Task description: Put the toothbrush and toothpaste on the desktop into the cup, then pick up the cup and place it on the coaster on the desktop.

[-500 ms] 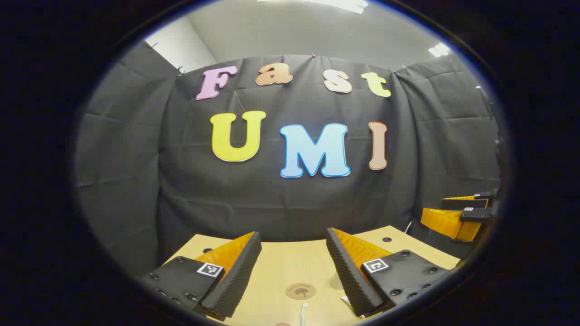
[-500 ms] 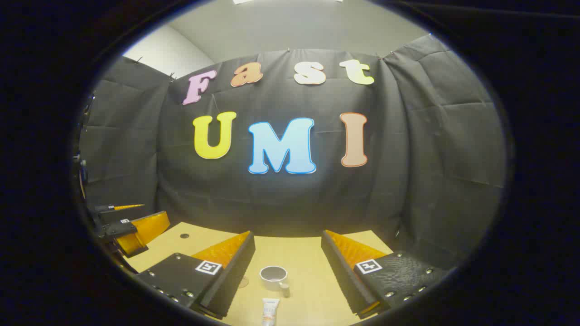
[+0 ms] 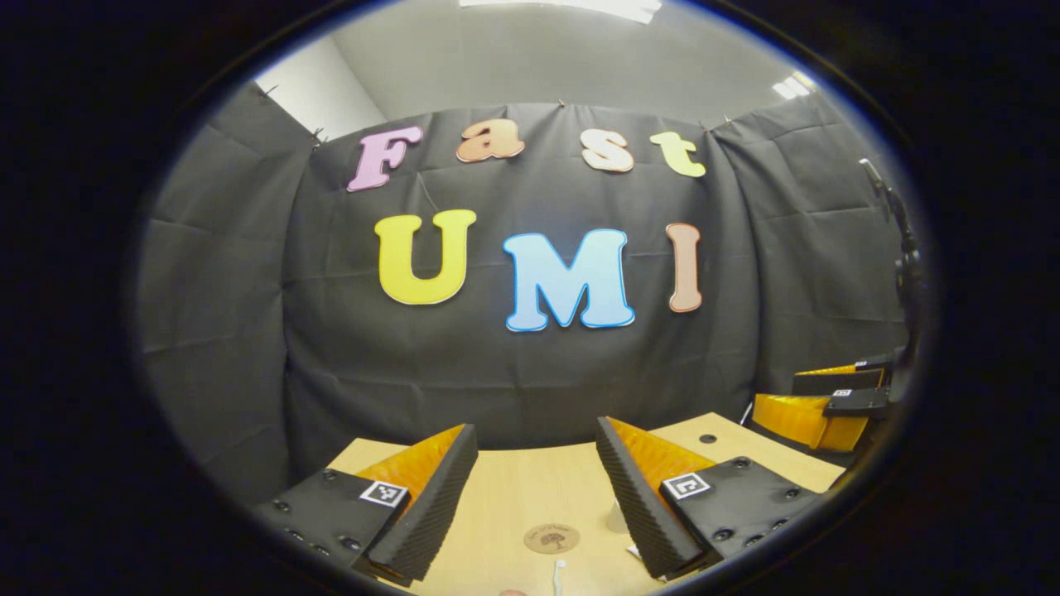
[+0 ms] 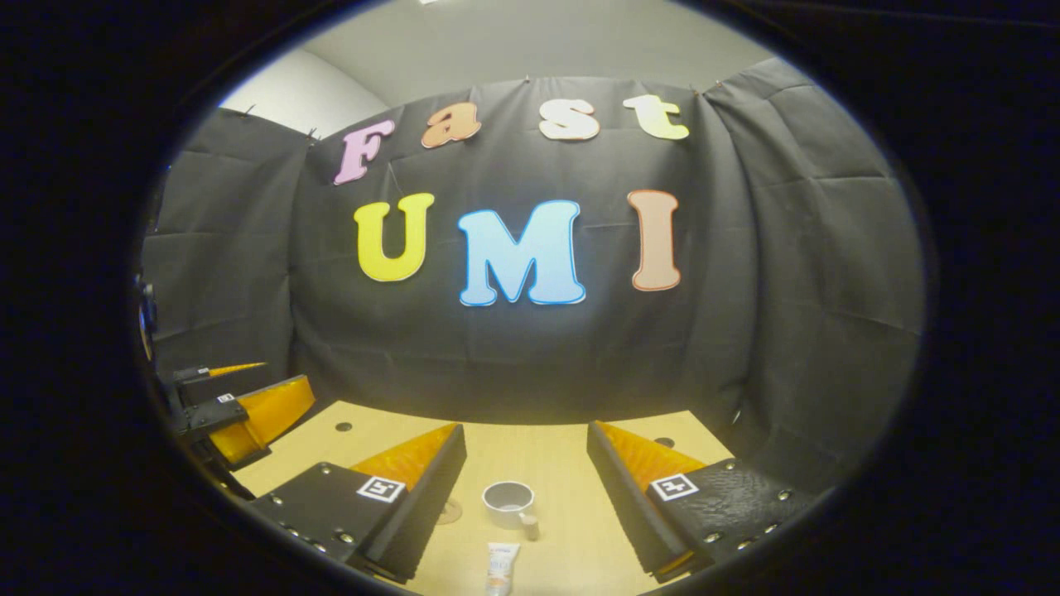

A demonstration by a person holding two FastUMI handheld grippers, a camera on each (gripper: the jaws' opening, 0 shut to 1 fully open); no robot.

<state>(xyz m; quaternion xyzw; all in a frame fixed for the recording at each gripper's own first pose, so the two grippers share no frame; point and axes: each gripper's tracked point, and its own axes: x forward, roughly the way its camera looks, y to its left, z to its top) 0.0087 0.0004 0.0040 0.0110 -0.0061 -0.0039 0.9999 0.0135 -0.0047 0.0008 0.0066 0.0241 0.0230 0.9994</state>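
Standing wide apart with nothing between them, the jaws of the left gripper (image 3: 537, 443) hang above the desk (image 3: 513, 497). Directly ahead in the left gripper view lies the round coaster (image 3: 551, 538), flat on the wood, and just nearer the camera the white tip of the toothbrush (image 3: 557, 573) shows at the bottom edge. The right gripper (image 4: 527, 439) likewise has its jaws spread wide and empty. In the right gripper view the cup (image 4: 508, 503) stands upright on the desk between the two fingers' lines, open mouth up, handle toward the camera. The toothpaste (image 4: 500, 568) tube lies flat just nearer than the cup, apart from it. The coaster's edge peeks out beside the left-hand finger. Each gripper appears at the edge of the other's view, off to the side above the desk.
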